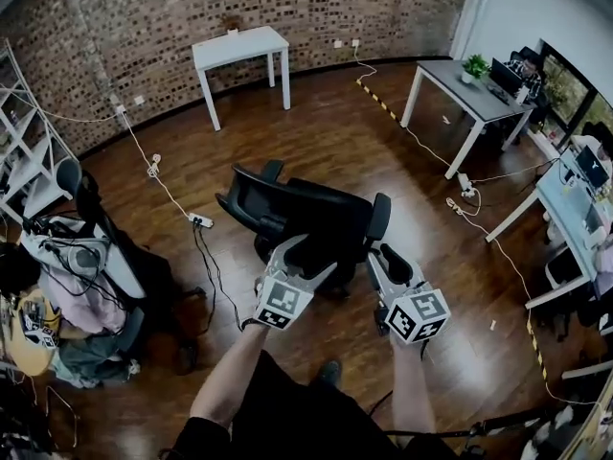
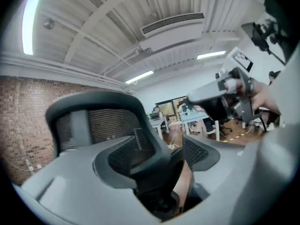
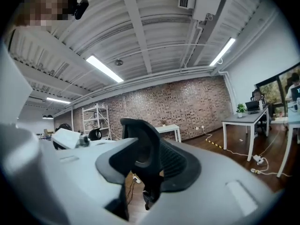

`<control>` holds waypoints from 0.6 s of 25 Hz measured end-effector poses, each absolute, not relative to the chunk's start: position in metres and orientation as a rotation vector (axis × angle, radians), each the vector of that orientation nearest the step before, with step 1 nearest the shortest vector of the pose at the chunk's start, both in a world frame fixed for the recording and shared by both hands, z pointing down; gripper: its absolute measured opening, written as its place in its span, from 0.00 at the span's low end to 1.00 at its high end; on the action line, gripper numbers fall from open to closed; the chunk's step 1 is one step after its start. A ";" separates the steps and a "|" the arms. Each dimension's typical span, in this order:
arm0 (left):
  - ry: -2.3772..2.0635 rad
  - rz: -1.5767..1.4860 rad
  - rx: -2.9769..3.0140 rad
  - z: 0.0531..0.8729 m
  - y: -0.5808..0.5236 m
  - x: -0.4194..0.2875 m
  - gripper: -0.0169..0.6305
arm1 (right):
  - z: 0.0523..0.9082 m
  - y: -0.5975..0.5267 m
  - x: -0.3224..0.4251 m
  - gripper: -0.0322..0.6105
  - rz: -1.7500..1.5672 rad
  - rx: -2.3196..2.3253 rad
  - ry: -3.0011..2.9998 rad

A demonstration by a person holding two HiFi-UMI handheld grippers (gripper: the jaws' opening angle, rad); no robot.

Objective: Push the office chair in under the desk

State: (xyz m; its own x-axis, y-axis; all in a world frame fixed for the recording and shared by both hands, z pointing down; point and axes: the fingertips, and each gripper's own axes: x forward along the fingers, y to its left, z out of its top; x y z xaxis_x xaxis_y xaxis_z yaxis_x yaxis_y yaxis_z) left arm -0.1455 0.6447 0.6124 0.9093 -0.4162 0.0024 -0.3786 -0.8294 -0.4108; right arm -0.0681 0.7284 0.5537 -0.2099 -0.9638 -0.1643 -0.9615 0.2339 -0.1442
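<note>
Chair (image 1: pixel 306 214) midfloor, white desk (image 1: pixel 239 46) well apart

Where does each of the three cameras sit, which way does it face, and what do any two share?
Head view: on the person's head, steeply down at the office chair; both forearms, left gripper and right gripper show.
Left gripper view: on the left gripper, level along its jaws at the chair's back; right gripper at right.
Right gripper view: on the right gripper, past the chair toward the brick wall and white desk; left gripper at left.
Shared: the chair, in all three.
</note>
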 end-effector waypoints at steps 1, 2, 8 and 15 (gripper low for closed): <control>0.672 -0.083 -2.653 0.602 0.636 -0.167 0.68 | 0.560 0.728 -0.056 0.26 -0.040 -1.824 2.284; 0.793 -0.028 -2.660 0.590 0.617 -0.192 0.68 | 0.567 0.726 -0.046 0.29 -0.064 -1.829 2.287; 1.098 0.043 -2.859 0.582 0.496 -0.255 0.76 | 0.606 0.697 0.004 0.42 -0.150 -1.942 2.256; 0.639 -0.210 -2.953 0.642 0.443 -0.206 0.93 | 0.654 0.622 0.010 0.48 -0.156 -2.058 2.237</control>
State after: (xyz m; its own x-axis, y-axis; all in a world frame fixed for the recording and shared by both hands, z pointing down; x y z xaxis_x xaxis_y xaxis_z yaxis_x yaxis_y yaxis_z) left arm -0.2057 0.4433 0.6420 0.9018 -0.4176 0.1113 -0.4020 -0.9050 -0.1388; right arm 0.0105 0.6224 0.6537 -0.0830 -0.9965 -0.0027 -0.9866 0.0825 -0.1409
